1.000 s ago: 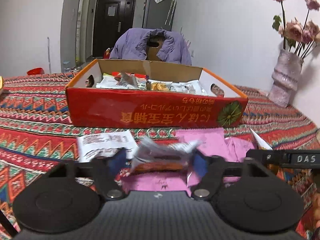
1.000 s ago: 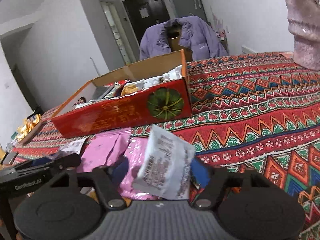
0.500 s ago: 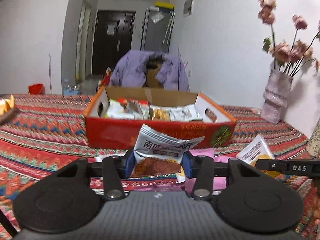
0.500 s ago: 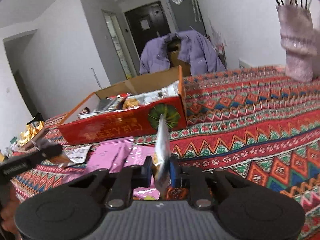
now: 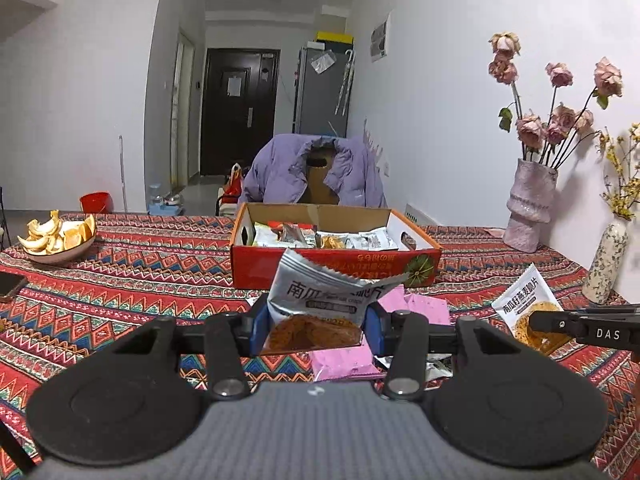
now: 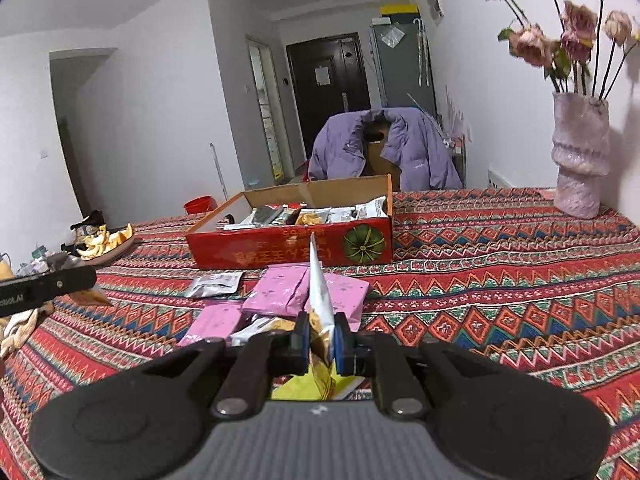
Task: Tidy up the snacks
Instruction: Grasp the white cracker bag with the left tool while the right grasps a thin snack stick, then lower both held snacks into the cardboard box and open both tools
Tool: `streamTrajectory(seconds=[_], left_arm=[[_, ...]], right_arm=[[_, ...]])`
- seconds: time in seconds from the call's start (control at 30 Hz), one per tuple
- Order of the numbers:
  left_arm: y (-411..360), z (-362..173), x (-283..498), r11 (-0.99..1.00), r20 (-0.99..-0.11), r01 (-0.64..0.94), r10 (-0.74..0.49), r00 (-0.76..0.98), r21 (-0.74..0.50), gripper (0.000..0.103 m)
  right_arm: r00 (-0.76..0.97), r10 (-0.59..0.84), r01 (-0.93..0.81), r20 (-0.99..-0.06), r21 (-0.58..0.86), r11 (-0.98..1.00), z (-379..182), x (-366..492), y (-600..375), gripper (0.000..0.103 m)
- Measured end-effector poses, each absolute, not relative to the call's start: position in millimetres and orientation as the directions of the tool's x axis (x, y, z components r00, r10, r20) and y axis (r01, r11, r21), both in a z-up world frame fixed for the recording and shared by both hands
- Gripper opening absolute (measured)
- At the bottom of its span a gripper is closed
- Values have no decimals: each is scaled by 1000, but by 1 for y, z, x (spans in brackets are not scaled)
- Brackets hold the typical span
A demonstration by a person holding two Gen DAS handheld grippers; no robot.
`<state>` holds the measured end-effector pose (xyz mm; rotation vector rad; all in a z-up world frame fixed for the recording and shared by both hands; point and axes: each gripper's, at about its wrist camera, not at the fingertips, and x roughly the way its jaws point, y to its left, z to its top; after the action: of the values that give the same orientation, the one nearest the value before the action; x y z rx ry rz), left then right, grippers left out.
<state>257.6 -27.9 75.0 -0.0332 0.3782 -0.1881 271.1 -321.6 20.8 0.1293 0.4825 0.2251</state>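
Note:
My left gripper (image 5: 314,326) is shut on a silver crisp packet (image 5: 320,296), held upright above the table. In the right wrist view my right gripper (image 6: 321,340) is shut on a white and gold snack packet (image 6: 319,292), seen edge-on. That same packet (image 5: 524,304) shows at the right of the left wrist view. Beyond both stands the red cardboard box (image 5: 336,270) (image 6: 280,250), with several snack packets inside. Pink packets (image 6: 276,292) and a silver one (image 6: 216,284) lie on the patterned cloth between the grippers and the box.
A bowl of orange peel (image 5: 56,240) sits at the far left and a phone (image 5: 10,284) at the left edge. A pink vase of dried roses (image 5: 528,208) and a small speckled vase (image 5: 606,264) stand at the right. A chair with a purple jacket (image 5: 316,172) is behind the box.
Both grippers closed on their packets and lifted them off the table, drawing back from the box. The right packet turned from flat-on to edge-on.

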Motion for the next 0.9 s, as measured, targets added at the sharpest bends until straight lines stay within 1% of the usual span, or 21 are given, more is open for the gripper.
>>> streamTrajectory(seconds=[0.27,0.4,0.53,0.63,0.7,0.77,0.83,0.9], left_arm=[[-30,82,252,981,-353,185,-191,916,-51,47],[-34,88,277,975,-361,214,-221,906,-60,47],[-43,102,322,964,-356,252,-265,896,-82,47],[-55,108,366,963,-342,266,-267,901,-50,47],[-65,108,400,964,-354,265,-255,900,-21,47],[-74,104,434,962,-367,275,-258,894,-8,47],[-85,97,471,958,-397,286,-264,879,-2,47],[-93,87,505,956,-433,294,-269,860,-9,47]], right_arm=[[870,269,-211,-414,181,961,31,263,-317,11],[865,293,-235,-407,188,954,36,284,-316,11],[860,320,-255,-397,207,944,45,326,-320,11],[857,313,-257,-410,186,948,49,371,-322,11],[856,311,-256,-414,183,949,49,401,-323,11],[848,327,-259,-418,211,942,50,432,-325,11],[844,327,-254,-426,220,942,49,467,-325,11],[835,314,-231,-453,229,946,45,506,-325,11]])
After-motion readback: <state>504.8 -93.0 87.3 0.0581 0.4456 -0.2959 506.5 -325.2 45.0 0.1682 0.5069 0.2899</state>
